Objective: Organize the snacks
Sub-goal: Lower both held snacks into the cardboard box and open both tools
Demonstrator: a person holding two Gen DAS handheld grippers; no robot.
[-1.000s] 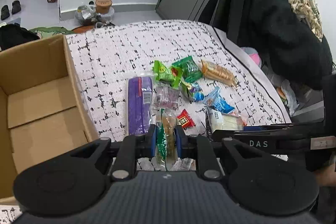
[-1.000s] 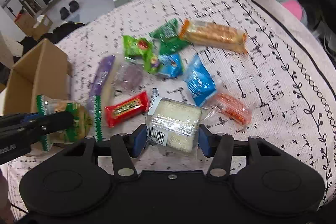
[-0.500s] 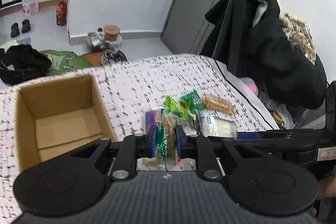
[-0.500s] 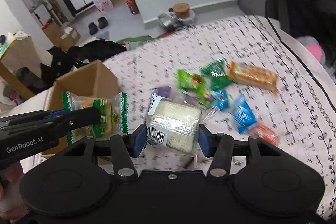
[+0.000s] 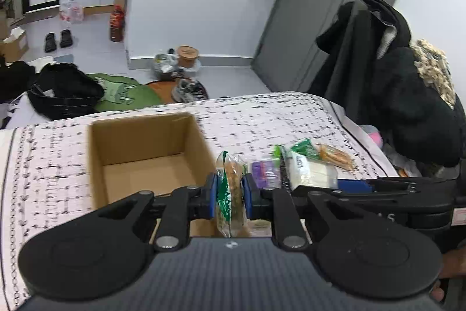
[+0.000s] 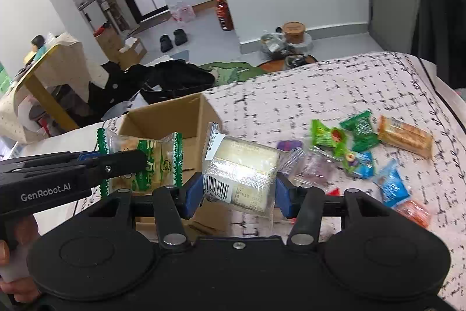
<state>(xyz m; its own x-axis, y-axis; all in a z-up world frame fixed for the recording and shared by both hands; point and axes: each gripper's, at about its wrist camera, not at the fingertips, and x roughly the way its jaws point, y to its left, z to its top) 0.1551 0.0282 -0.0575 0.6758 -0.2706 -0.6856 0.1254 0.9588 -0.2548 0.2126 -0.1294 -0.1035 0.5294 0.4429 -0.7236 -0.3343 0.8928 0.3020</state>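
My left gripper [image 5: 230,196] is shut on a green-edged biscuit packet [image 5: 230,188], held edge-on in the air at the near right corner of the open cardboard box [image 5: 145,162]. The same biscuit packet [image 6: 145,162] shows flat in the right wrist view, in front of the cardboard box [image 6: 174,118]. My right gripper [image 6: 238,194] is shut on a clear-wrapped white cake packet [image 6: 241,168], lifted just right of the box. In the left wrist view that white packet [image 5: 308,171] hangs to the right of my left gripper. Several loose snacks [image 6: 361,147] lie on the patterned bedspread [image 6: 349,83].
The box looks empty inside and stands on the bed's left part. Among the loose snacks are an orange cracker bar [image 6: 404,136], a blue packet [image 6: 391,187] and a purple packet [image 5: 263,169]. Dark coats [image 5: 393,83] hang at the bed's right. Bags and clothes lie on the floor beyond.
Both grippers have risen and moved left toward the box, each still holding its packet. The snack pile has slid away to the right and the box has come into the centre of view.
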